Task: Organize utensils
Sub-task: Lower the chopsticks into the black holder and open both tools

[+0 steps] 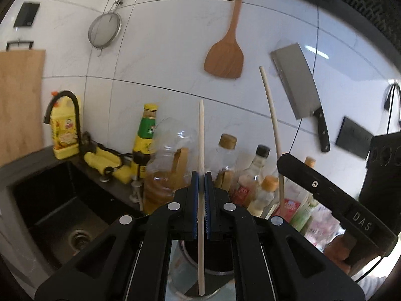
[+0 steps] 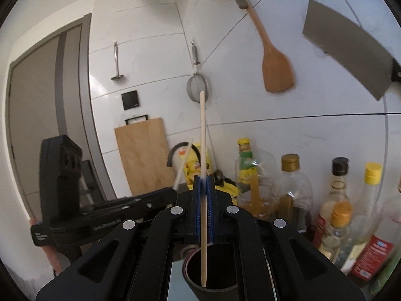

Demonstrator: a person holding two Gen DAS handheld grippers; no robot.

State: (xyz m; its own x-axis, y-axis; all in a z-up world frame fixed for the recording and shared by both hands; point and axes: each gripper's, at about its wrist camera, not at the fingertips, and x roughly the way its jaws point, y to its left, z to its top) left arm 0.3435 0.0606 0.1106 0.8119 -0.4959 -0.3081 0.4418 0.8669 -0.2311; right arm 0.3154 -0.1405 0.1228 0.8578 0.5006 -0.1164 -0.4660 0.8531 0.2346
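My left gripper (image 1: 201, 175) is shut on a pale wooden chopstick (image 1: 201, 138) that stands upright, its lower end over a dark round utensil holder (image 1: 220, 258) below the jaws. My right gripper (image 2: 204, 179) is shut on a second chopstick (image 2: 203, 135), also upright, its lower tip inside the dark cylindrical holder (image 2: 213, 283). The right gripper's chopstick also shows in the left wrist view (image 1: 272, 115), and the left gripper's chopstick shows in the right wrist view (image 2: 182, 165). The two grippers are side by side above the holder.
Oil and sauce bottles (image 1: 147, 135) (image 2: 290, 188) line the wall behind the holder. A black sink (image 1: 62, 213) with a tap (image 1: 67, 110) lies left. A cleaver (image 1: 298, 85), wooden spatula (image 1: 225, 57), strainer (image 1: 105, 31) and cutting board (image 2: 144, 155) are on the tiled wall.
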